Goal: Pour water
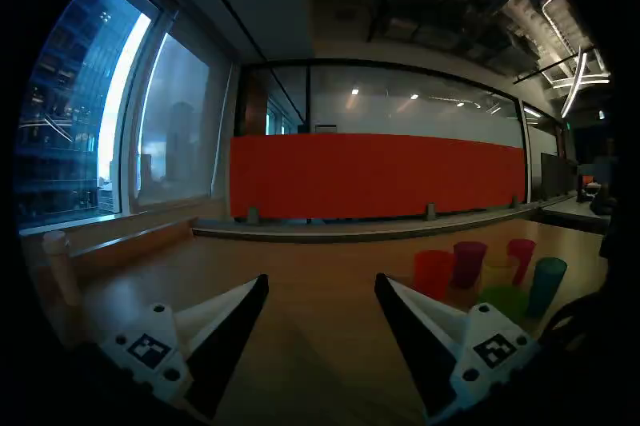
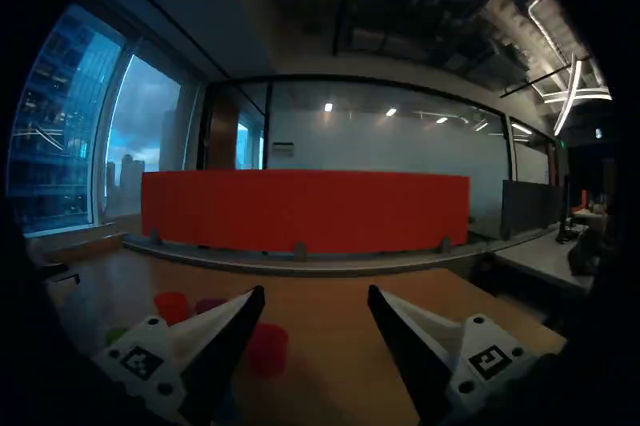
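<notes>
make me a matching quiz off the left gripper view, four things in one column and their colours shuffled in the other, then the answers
Things:
1. divider panel
2. table
3. rightmost cup
4. front cup, lowest of the group

Colours:
a. green
b. orange-red
c. teal
d. wood brown

Pairs: 1-b, 2-d, 3-c, 4-a

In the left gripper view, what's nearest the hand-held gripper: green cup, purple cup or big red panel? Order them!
1. Green cup, low on the right.
2. Purple cup, right, farther back.
3. Red panel, far back, centre.
</notes>
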